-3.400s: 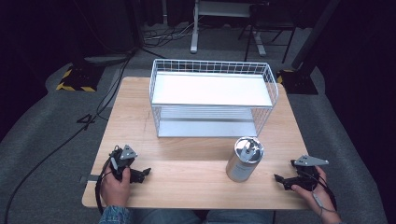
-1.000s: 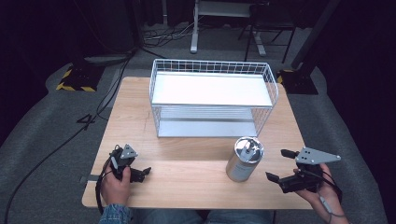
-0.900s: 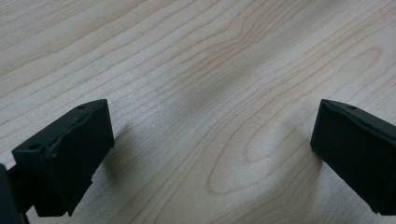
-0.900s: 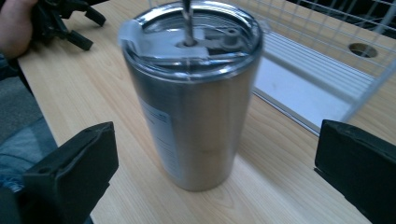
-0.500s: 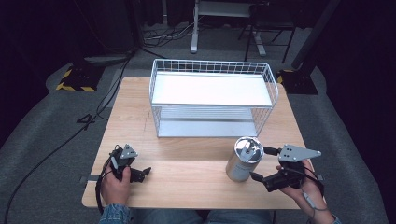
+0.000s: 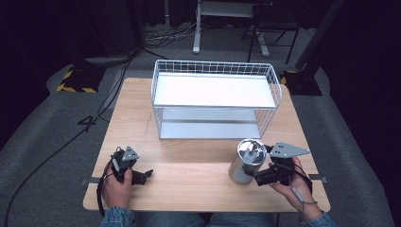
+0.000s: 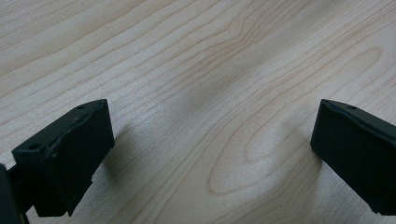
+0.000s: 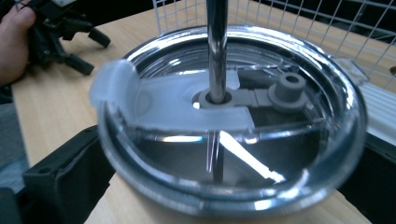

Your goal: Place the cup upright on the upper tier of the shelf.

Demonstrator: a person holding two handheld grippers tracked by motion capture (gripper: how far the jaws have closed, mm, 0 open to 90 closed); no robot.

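Nearest me, along the bench's (image 6: 198, 189) front edge, my left gripper (image 6: 142, 176) rests by the front-left corner, jaws spread wide over bare wood, holding nothing. My right gripper (image 6: 257, 178) sits by the front-right corner with its jaws either side of a steel tumbler (image 6: 247, 161); whether they press it I can't tell, the rim blurs them. The tumbler stands upright, long axis vertical, clear lid (image 8: 224, 116) and metal straw (image 8: 217, 46) pointing up. I read no writing. Beyond, a white wire basket shelf (image 6: 215, 101) occupies the bench's far half.
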